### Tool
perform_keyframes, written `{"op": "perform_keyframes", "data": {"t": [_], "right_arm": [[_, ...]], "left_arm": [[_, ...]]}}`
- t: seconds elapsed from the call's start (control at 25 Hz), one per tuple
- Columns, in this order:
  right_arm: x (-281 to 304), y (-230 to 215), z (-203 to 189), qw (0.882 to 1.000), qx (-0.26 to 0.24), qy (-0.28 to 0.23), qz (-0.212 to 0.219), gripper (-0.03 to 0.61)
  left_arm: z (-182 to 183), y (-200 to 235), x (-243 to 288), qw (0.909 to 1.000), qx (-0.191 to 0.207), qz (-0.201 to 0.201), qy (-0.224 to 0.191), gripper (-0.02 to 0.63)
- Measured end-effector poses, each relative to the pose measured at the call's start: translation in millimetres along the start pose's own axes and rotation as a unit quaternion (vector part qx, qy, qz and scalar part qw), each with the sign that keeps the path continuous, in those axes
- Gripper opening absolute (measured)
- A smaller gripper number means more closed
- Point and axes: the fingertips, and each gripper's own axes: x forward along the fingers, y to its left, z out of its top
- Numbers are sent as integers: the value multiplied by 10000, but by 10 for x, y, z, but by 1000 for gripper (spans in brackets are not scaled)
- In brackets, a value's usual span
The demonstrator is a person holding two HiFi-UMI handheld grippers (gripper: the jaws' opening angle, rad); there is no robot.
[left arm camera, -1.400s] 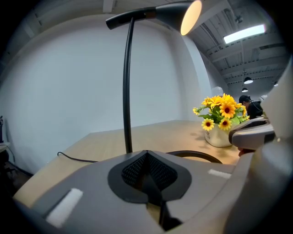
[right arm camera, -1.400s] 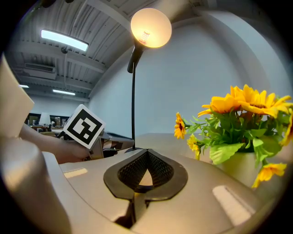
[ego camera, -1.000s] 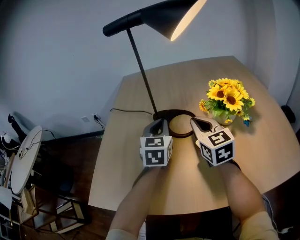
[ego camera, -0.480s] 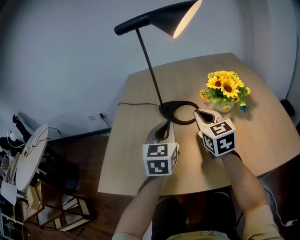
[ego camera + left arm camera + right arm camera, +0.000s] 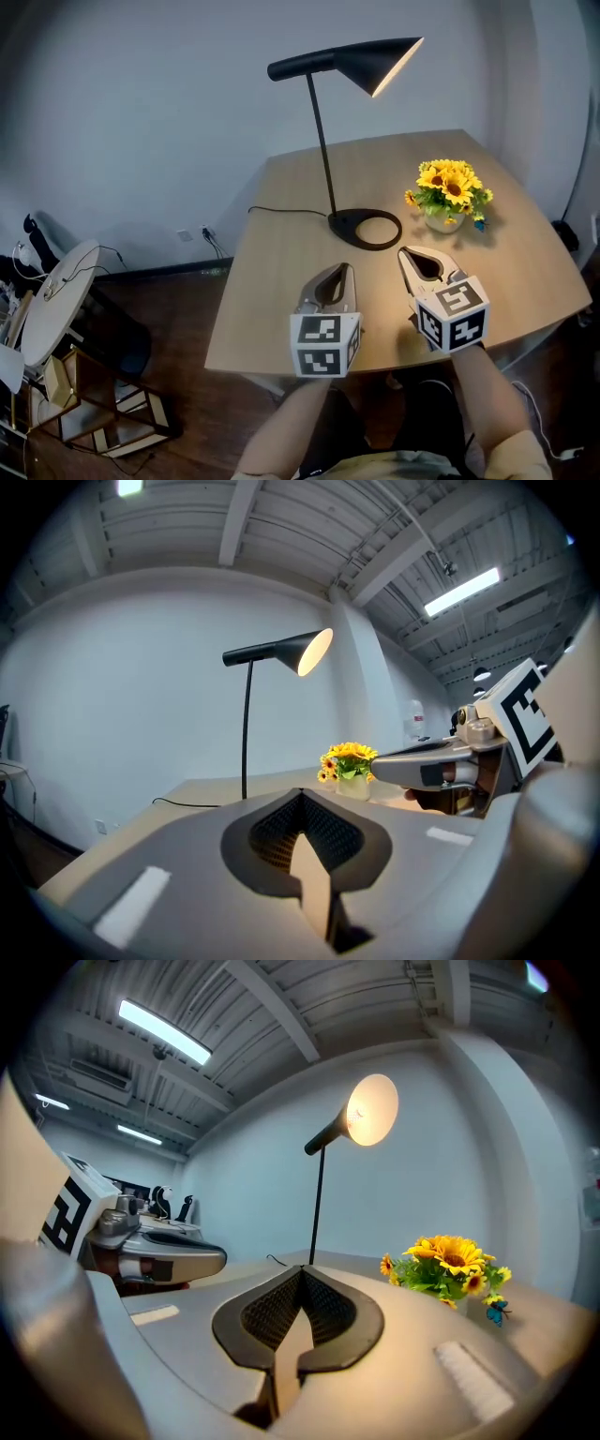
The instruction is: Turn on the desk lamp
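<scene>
- Two grippers hang over the near edge of the light wooden table [image 5: 272,281], both apart from everything on it.
- My left gripper [image 5: 345,268] sits at about 7 o'clock from the lamp's base. In its own view the jaws [image 5: 300,792] meet at the tips, with only the oval gap behind them and nothing in it.
- Next comes the black desk lamp with a thin pole and cone shade [image 5: 323,150]. It stands at 12 o'clock from the grippers, and its ring-shaped base [image 5: 366,229] lies flat on the table.
- Inside the shade [image 5: 394,70] I see a warm glow, so the lamp is lit. Its black cable [image 5: 281,210] trails off towards 9 o'clock.
- My right gripper [image 5: 404,252] sits at 5 o'clock from the base, near it but not touching. Its jaws [image 5: 302,1268] are also closed tip to tip on nothing.
- At 1 o'clock from that gripper stands a bunch of yellow sunflowers in a small pale pot [image 5: 448,188], upright.
</scene>
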Motion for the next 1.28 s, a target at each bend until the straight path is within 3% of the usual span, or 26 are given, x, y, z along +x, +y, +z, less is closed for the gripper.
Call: {"op": "perform_keyframes", "data": {"t": [0.32, 0.6, 1.28], "right_arm": [[-430, 294, 145, 9998, -164, -105, 62, -2], [-781, 462, 141, 9997, -6, -212, 109, -2], [-1393, 827, -435, 9993, 295, 155, 181, -2]], "left_arm": [[181, -250, -482, 9997, 49, -123, -221, -5], [212, -452, -884, 9987, 185, -223, -428, -3], [-395, -776, -1450, 9994, 97, -273, -168, -3]]}}
